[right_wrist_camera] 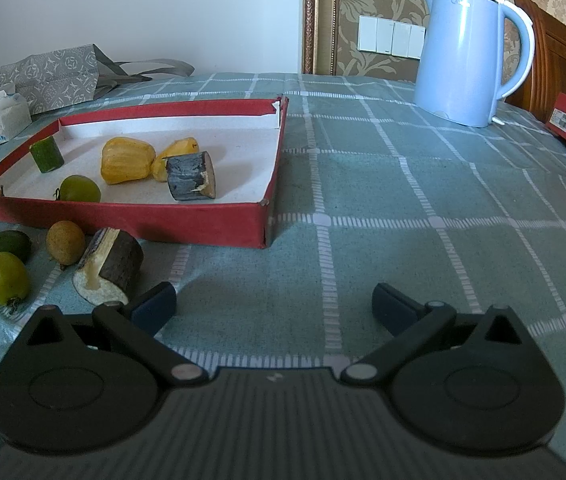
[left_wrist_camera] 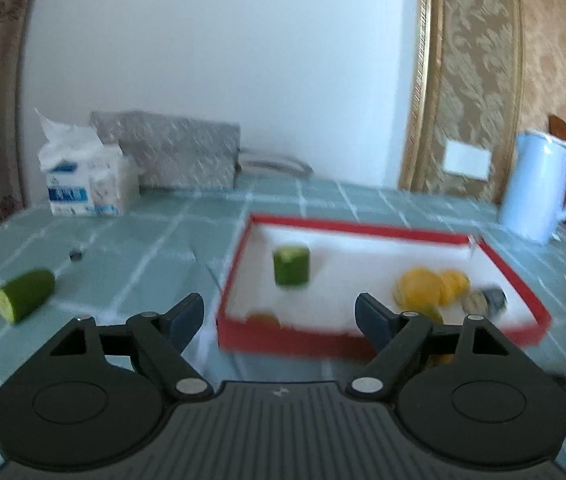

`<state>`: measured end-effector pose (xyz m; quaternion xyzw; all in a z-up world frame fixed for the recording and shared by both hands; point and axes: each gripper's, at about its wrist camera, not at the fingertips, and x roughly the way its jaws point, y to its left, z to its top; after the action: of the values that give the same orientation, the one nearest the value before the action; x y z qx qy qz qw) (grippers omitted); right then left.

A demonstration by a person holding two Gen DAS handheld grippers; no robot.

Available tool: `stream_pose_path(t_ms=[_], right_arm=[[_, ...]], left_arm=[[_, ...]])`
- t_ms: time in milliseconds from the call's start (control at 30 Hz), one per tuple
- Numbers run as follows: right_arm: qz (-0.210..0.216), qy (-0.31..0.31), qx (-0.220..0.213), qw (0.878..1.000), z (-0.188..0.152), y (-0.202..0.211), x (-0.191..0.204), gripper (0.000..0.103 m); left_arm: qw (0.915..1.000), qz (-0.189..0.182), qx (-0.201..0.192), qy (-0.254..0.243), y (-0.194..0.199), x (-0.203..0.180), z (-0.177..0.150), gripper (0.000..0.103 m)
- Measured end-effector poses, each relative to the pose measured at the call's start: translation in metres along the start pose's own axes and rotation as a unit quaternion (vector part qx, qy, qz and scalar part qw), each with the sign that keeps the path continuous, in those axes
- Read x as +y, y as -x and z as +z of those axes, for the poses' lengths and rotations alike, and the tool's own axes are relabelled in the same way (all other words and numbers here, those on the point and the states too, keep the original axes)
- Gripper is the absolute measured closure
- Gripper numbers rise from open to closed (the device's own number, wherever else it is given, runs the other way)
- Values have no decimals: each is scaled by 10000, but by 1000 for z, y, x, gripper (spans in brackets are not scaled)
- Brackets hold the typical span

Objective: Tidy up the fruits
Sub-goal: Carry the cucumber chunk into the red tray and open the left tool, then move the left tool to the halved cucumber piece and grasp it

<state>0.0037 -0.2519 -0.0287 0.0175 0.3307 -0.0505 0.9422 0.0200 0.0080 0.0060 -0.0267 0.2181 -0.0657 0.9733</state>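
Red tray (right_wrist_camera: pixel 187 222) holds two yellow pieces (right_wrist_camera: pixel 125 160), one cucumber chunk (right_wrist_camera: pixel 46 154), perhaps more; blue kettle (right_wrist_camera: pixel 463 52) far right. Both grippers' fingers (left_wrist_camera: pixel 187 312) (right_wrist_camera: pixel 155 304) spread wide, empty.

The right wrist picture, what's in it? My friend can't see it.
An open, empty black claw hovers over a green checked tablecloth. To its left, a shallow red cardboard tray holds yellow fruit pieces and an upright green cucumber chunk; a pale blue kettle stands behind.
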Motion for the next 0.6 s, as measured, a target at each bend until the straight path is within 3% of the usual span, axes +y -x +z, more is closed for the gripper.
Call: stream_pose_path(t_ms=[367, 467, 600], right_arm=[[1, 0, 2, 10000, 0, 0, 0, 0], [1, 0, 2, 10000, 0, 0, 0, 0], [1, 0, 2, 10000, 0, 0, 0, 0]], left_arm=[[9955, -37, 299, -898, -11, -28, -15, 21], [9952, -268, 369, -860, -13, -26, -12, 21], [9876, -1038, 707, -938, -16, -25, -12, 21]])
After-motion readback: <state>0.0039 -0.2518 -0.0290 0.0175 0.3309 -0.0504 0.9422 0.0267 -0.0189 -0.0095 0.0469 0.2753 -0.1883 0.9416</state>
